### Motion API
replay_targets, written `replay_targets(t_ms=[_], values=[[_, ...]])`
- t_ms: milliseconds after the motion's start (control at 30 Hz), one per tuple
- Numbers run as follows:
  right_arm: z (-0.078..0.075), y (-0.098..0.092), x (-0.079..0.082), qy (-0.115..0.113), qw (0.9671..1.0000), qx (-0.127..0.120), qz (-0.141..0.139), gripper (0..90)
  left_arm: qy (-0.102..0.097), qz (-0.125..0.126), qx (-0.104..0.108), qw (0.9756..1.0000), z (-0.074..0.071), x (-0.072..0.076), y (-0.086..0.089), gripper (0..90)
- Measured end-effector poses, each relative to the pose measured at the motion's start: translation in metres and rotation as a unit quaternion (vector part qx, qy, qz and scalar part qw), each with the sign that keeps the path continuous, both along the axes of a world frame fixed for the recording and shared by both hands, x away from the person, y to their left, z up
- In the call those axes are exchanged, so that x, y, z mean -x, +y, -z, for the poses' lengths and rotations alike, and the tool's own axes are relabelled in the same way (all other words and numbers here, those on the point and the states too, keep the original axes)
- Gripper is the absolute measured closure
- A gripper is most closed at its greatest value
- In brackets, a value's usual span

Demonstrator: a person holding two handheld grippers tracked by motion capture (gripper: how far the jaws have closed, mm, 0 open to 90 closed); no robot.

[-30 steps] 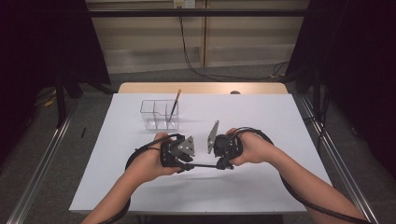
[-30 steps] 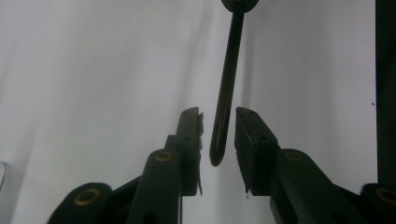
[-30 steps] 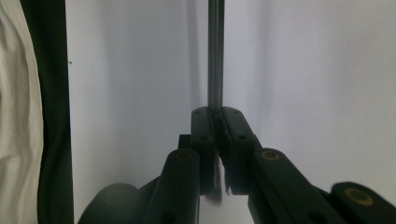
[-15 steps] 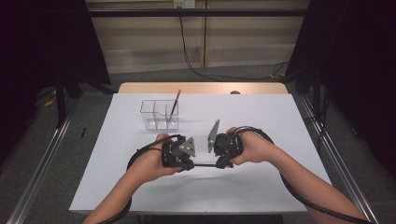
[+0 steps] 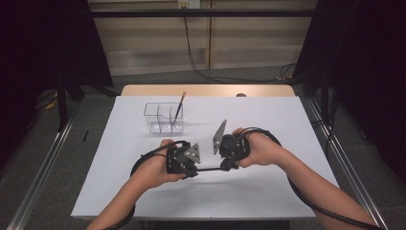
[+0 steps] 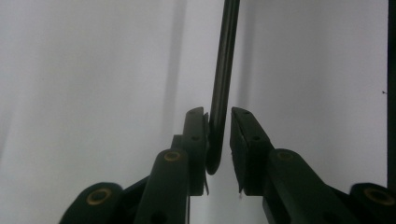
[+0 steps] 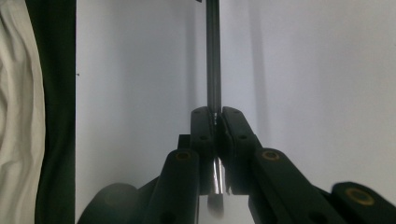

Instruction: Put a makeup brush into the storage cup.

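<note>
Both grippers level | right gripper [image 5: 224,167] clamps pen [image 5: 208,169] | left gripper [image 5: 194,171] loose (mid-table)

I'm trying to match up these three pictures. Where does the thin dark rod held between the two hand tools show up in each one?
High view: the thin dark rod lies level between the left gripper and the right gripper, low centre.
Left gripper view: it runs from the jaws to the top edge.
Right gripper view: it rises straight from the shut jaws.
Shared landmark: the white table.
</note>
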State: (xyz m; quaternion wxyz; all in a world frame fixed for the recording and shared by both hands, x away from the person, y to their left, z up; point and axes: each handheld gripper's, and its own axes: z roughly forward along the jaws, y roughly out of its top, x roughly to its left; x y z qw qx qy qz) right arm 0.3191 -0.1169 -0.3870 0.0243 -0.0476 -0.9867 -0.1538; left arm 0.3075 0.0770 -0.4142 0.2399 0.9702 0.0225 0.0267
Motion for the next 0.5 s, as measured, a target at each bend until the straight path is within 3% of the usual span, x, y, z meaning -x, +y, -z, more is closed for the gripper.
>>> replay_targets(t_ms=[133,367,500], values=[[0.0005,0.0021,0.0001,0.002,1.0000,-0.002,-0.002,84.4,0.002,-0.005,0.011,0.9999,-0.0013,0.0000,-0.0019,75.6],[0.0014,0.0059,-0.0002,0.001,1.0000,-0.002,-0.006,84.4,-0.001,0.014,-0.004,0.9999,0.0001,-0.0003,-0.0057,82.2],[0.0002,0.0040,-0.0010,-0.001,0.9999,-0.009,-0.008,84.0,-0.001,0.012,0.001,0.9999,0.0005,0.0033,-0.0051,84.0]])
